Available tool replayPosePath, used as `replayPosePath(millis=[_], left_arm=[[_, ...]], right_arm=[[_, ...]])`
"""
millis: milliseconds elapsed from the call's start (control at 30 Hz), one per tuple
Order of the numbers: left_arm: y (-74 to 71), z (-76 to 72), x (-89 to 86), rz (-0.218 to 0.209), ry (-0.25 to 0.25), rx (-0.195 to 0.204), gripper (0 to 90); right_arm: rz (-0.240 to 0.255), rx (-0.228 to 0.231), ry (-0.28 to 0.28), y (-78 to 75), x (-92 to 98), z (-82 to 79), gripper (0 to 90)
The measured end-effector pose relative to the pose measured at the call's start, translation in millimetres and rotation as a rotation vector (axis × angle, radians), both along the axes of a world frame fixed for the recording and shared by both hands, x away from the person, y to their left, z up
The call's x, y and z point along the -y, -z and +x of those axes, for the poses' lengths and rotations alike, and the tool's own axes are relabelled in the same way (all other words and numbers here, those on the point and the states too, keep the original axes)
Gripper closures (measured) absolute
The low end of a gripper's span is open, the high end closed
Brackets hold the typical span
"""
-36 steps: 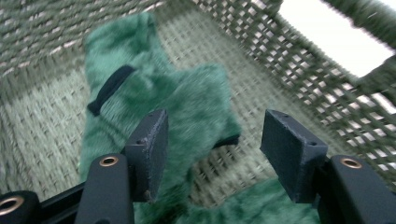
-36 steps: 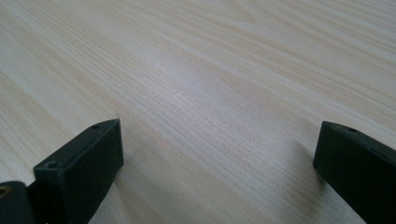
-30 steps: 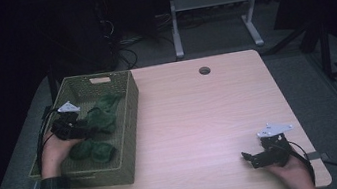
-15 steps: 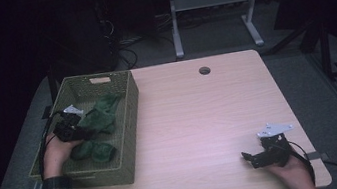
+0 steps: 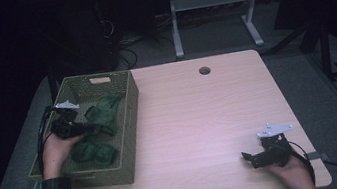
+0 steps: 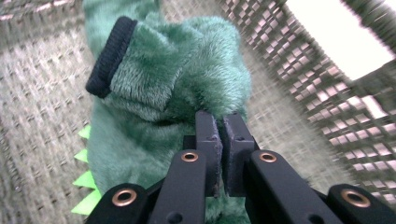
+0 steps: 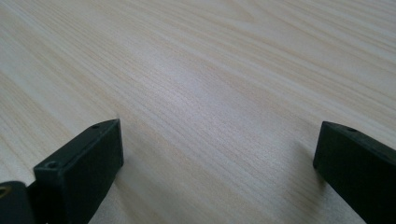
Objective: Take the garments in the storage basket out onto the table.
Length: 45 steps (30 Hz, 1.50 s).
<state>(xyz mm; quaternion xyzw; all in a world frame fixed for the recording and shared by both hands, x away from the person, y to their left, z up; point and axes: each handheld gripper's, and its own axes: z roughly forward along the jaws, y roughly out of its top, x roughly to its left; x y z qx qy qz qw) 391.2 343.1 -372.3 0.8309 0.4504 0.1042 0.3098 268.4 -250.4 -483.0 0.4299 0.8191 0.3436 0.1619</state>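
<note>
- A pale wooden counter (image 5: 202, 130) stands in a dark room, with a grey floor and a metal frame beyond its far edge.
- A green plush garment (image 6: 177, 93) with a black ribbed cuff (image 6: 109, 56) and bright green spikes (image 6: 86, 179) lies in a woven olive basket (image 5: 129, 130) at the counter's left edge.
- The left hand-held gripper (image 6: 220, 133) reaches into the basket from the near left; its jaws have just been closing and now pinch a fold of the plush garment, the pads nearly touching.
- In the high view that left hand-held gripper (image 5: 91, 127) sits at the garment's near end, held by a hand with a plaid sleeve.
- A second green plush piece (image 5: 94, 152) lies in the basket's near part, just beside the first.
- The right hand-held gripper (image 5: 246, 157) rests low at the counter's near right corner, well apart from the basket.
- Its jaws stand wide apart over bare wood, with nothing between them.
- A round cable hole (image 5: 204, 70) sits near the counter's far edge.
</note>
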Motion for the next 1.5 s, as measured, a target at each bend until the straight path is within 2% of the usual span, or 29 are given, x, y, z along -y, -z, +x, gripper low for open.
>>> replayPosePath(millis=[333,433,533,700,900,1000,1167,1333,1500], left_arm=[[-26.0,-9.1,6.7,-0.075,0.004,0.035,87.2],[-32.7,-9.3,7.9,-0.078,0.013,0.031,87.3],[-42.1,-9.4,8.6,-0.100,0.022,0.032,87.4],[-61.4,-11.6,9.9,-0.153,0.029,0.062,87.4],[-80.4,-12.9,13.3,-0.195,0.050,0.085,87.7],[-90.3,-12.9,15.9,-0.194,0.056,0.097,87.8],[-110.1,-15.8,18.5,-0.236,0.083,0.127,87.9],[-129.8,-18.0,23.0,-0.260,0.106,0.152,87.9],[-150.1,-20.4,34.0,-0.261,0.143,0.174,87.9]], right_arm=[[0.000,0.000,0.000,0.0,0.0,0.0,1.2],[0.000,0.000,0.000,0.0,0.0,0.0,1.2],[0.000,0.000,0.000,0.0,0.0,0.0,1.2],[0.000,0.000,0.000,0.0,0.0,-0.1,1.2],[0.000,0.000,0.000,0.0,0.0,-0.1,1.3],[0.000,0.000,0.001,0.0,0.0,-0.1,1.3],[0.000,0.000,0.000,0.0,0.0,0.0,1.2],[0.001,0.000,0.002,0.0,-0.1,0.0,1.2],[0.000,0.000,0.000,0.0,0.0,0.0,1.2]])
